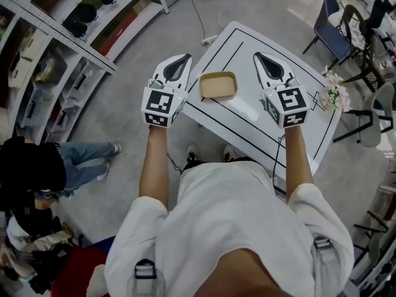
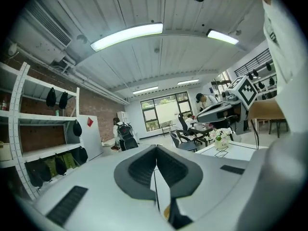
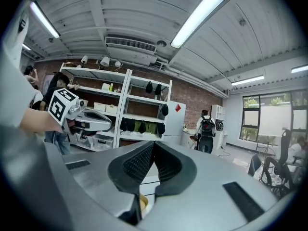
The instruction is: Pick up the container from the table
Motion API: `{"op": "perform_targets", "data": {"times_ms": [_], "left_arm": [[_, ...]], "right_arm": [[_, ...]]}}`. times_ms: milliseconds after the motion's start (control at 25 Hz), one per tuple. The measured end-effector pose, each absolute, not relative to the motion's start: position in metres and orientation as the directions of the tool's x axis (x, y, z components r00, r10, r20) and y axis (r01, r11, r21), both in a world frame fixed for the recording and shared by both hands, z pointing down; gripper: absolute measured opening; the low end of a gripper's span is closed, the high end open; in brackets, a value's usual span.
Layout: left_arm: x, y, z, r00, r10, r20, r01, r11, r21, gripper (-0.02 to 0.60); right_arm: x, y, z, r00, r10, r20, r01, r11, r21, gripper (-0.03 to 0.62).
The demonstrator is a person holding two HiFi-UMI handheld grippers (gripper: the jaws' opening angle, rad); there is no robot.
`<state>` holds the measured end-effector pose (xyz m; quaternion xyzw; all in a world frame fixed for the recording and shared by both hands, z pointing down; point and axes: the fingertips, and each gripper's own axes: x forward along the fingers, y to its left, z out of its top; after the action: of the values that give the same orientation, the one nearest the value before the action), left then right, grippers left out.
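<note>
The tan container (image 1: 218,85) sits flat on the white worktop (image 1: 247,113), close to the edge nearest the person, so it is easy to reach. It looks empty and nothing is touching it. The left hand-held gripper (image 1: 187,57) is on one side of it and the right hand-held gripper (image 1: 257,55) is on the other, with the container between them. This looks like getting ready to come at it from a side. Both point forward and almost level, above the container, so each gripper view shows only a little tan bit of it low down under the jaws (image 2: 166,211) (image 3: 142,203). The left hand-held gripper (image 2: 155,148) is clenched tight with nothing in it, its two dark pads pressed together. The right hand-held gripper (image 3: 154,143) is clenched the same way and is also empty. I think the picking up has not begun. One of them has to open up and dip down to the rim first. A small bunch of flowers (image 1: 335,95) stands at the far corner, well away from the container, so it should not get bumped.
</note>
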<state>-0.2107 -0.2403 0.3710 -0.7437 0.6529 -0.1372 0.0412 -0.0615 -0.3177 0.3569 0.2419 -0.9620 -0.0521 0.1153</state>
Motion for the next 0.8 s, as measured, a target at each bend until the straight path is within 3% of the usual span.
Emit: {"op": "perform_targets", "data": {"times_ms": [440, 560, 800], "left_arm": [[-0.214, -0.272, 0.466, 0.358, -0.869, 0.341, -0.87, -0.443, -0.216, 0.018], [-0.204, -0.272, 0.509, 0.425, -0.794, 0.436, -0.826, -0.537, -0.172, 0.077], [-0.178, -0.26, 0.599, 0.511, -0.579, 0.635, -0.707, -0.704, -0.073, 0.107]], "right_arm": [[-0.072, -0.319, 0.415, -0.741, -0.593, 0.316, -0.583, 0.801, 0.138, 0.015], [-0.066, -0.314, 0.435, -0.704, -0.616, 0.354, -0.621, 0.776, 0.115, 0.015], [-0.052, -0.307, 0.47, -0.63, -0.644, 0.434, -0.666, 0.735, 0.123, 0.015]]}}
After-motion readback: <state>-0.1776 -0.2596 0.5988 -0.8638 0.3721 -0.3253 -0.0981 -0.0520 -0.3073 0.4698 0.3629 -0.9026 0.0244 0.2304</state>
